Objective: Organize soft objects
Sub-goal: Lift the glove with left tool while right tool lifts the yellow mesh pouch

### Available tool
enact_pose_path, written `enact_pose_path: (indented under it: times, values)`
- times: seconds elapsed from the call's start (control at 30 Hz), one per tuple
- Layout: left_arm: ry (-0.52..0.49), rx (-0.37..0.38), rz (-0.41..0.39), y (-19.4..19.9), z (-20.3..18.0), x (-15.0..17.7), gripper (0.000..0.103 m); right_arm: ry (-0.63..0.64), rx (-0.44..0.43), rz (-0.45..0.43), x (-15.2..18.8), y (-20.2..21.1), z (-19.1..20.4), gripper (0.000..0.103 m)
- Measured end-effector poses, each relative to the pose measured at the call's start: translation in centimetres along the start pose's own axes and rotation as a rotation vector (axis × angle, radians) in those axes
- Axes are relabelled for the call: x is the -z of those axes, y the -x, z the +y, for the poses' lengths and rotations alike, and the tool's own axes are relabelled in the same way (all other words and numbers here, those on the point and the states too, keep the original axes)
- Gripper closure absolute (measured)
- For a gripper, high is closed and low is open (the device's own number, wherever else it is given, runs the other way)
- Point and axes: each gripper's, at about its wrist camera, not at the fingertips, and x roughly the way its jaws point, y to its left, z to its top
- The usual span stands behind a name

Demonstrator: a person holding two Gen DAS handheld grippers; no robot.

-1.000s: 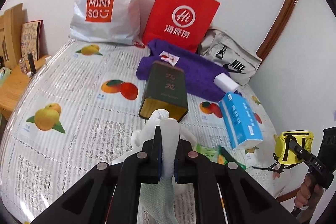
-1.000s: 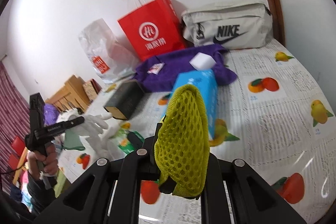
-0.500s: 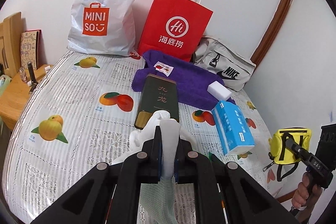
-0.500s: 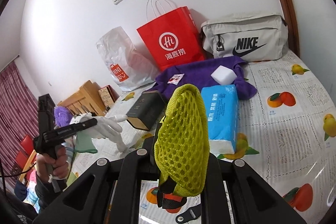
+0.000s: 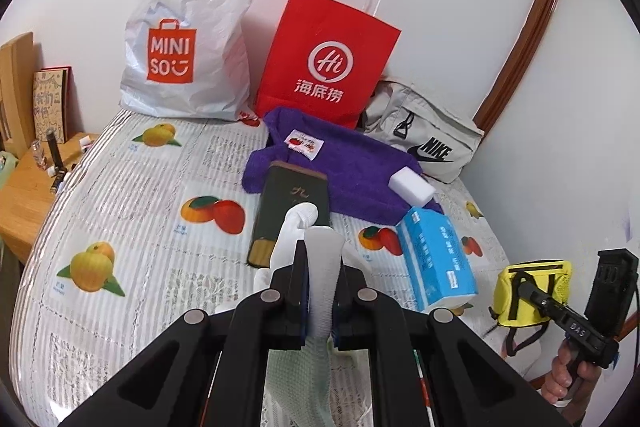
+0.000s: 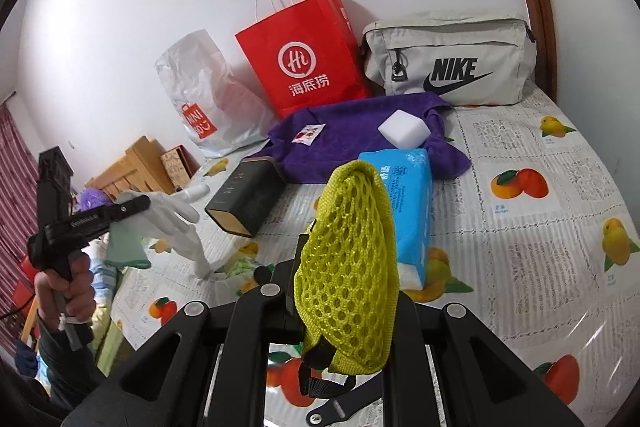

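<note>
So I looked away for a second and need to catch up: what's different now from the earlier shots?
The left tool, shut on the white glove, has lifted it: its fingers earlier trailed on the table and now hang clear. The right tool, shut on the yellow mesh pouch, tilted so the wall items sit lower in its view. The purple towel, tissue pack and dark box stayed put.

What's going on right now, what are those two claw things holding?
Left gripper shut on white glove. Right gripper shut on yellow mesh pouch. Both held above the bed. Nothing blocking either.
</note>
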Motion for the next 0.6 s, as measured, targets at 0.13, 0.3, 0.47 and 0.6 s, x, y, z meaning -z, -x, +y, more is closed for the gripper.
enact_pose_path:
  times: [0.13,0.3,0.47,0.6]
  values:
    - [-0.002,0.013,-0.004,0.3,-0.5,-0.8,0.095,0.015,-0.005,-0.006,-0.8,-0.1,0.1,0.090]
    - [0.004,0.045,-0.016,1.3,-0.8,-1.2,0.095,0.039,-0.016,-0.003,-1.3,-0.3,0.6,0.090]
    - [-0.009,0.054,-0.036,2.4,-1.4,-1.3,0.095,0.053,-0.035,0.004,-1.3,-0.6,1.3,0.090]
    - [-0.020,0.048,-0.047,2.9,-1.7,-1.4,0.095,0.054,-0.043,0.004,-1.3,-0.6,1.7,0.090]
